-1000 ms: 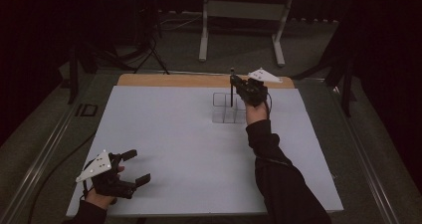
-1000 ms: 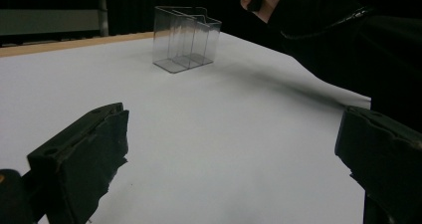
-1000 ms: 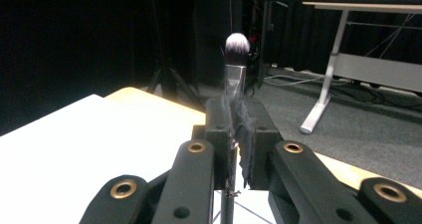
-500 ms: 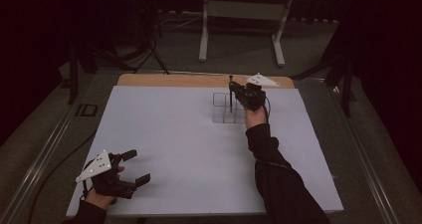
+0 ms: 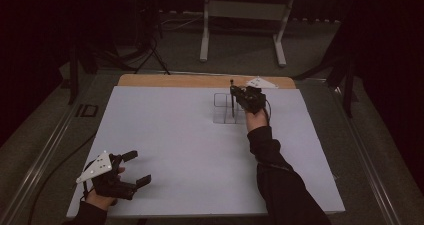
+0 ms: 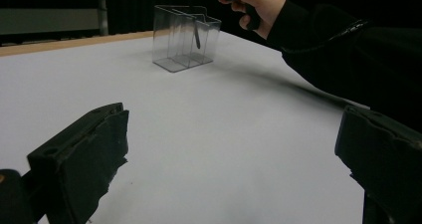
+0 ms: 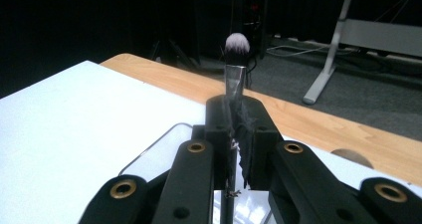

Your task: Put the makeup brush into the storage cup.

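brush (image 7: 236, 59) w/ fluffy tip pinched upright by right gripper (image 7: 234, 129) over clear plastic organizer (image 5: 226, 107); left gripper (image 5: 136, 167) spread wide.

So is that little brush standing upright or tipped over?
Upright. The right gripper grips the brush, bristles up, handle down inside the clear holder.

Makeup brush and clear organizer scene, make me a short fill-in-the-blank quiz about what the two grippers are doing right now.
1. The right gripper is shut on a makeup brush whose bristle tip points ____.
2. The brush's handle reaches down into the clear ____ standing at the far side of the table.
3. The left gripper rests near the table's front corner with its jaws ____.
4. Between the left gripper's jaws there is ____ but the white table.

Missing words: up; organizer; open; nothing
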`<state>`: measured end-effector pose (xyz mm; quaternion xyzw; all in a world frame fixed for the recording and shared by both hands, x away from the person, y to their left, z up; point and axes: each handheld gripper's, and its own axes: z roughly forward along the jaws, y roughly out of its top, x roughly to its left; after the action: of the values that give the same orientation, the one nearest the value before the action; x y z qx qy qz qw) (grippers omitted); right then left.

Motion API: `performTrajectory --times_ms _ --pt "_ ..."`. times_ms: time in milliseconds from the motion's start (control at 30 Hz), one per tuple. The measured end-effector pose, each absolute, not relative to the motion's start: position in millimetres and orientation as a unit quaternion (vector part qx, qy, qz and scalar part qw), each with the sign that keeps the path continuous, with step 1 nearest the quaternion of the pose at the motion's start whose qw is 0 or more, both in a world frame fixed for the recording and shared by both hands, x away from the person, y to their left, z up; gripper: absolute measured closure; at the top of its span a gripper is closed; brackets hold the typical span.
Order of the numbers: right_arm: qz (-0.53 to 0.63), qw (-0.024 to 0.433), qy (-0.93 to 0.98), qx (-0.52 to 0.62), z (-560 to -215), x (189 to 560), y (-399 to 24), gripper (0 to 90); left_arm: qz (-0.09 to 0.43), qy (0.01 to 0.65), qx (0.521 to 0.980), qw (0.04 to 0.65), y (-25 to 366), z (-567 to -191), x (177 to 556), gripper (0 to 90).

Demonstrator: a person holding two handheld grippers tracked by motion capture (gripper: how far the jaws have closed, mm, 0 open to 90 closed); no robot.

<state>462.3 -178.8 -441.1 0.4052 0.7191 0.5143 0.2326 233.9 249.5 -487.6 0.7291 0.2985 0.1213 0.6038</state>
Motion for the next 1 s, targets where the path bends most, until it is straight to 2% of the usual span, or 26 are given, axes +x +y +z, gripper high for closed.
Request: performTrajectory --times_ms 367,400,433,467,500,533,633,800,900,1000 --pt "0.502 0.227 0.723 0.418 -452.1 462.1 -179.6 83.2 0.121 0.3 0.729 0.603 249.3 -487.8 234.1 1.6" --pt "0.499 0.229 0.724 0.418 -452.2 462.0 -179.5 74.7 0.12 0.299 0.729 0.603 249.3 -487.9 234.1 1.6" --pt "0.497 0.226 0.725 0.42 -451.4 462.4 -178.8 60.0 0.119 0.299 0.728 0.605 249.3 -488.1 234.3 1.6" --pt "0.493 0.23 0.722 0.428 -449.4 461.6 -178.1 49.9 0.119 0.299 0.728 0.605 249.3 -488.1 234.3 1.6" --pt "0.49 0.24 0.72 0.43 -447.5 460.6 -177.5 43.6 0.119 0.3 0.728 0.605 249.3 -488.1 234.4 1.6" --pt "0.483 0.252 0.718 0.433 -444.9 459.5 -176.7 33.0 0.119 0.3 0.728 0.605 249.3 -488.1 234.5 1.7" --pt "0.48 0.268 0.713 0.434 -437.4 456.3 -177.2 17.5 0.118 0.299 0.728 0.605 249.2 -488.1 234.3 1.6" --pt "0.492 0.253 0.714 0.428 -425.7 452.2 -180.4 14.3 0.118 0.299 0.73 0.603 249.2 -488.3 234.9 1.6" --pt "0.502 0.232 0.714 0.43 -421.4 450.8 -181.8 9.2 0.118 0.3 0.73 0.603 249.3 -488.3 234.9 1.6" --pt "0.504 0.222 0.72 0.422 -418.0 447.8 -183.8 8.6 0.118 0.3 0.73 0.603 249.2 -488.2 234.8 1.6"
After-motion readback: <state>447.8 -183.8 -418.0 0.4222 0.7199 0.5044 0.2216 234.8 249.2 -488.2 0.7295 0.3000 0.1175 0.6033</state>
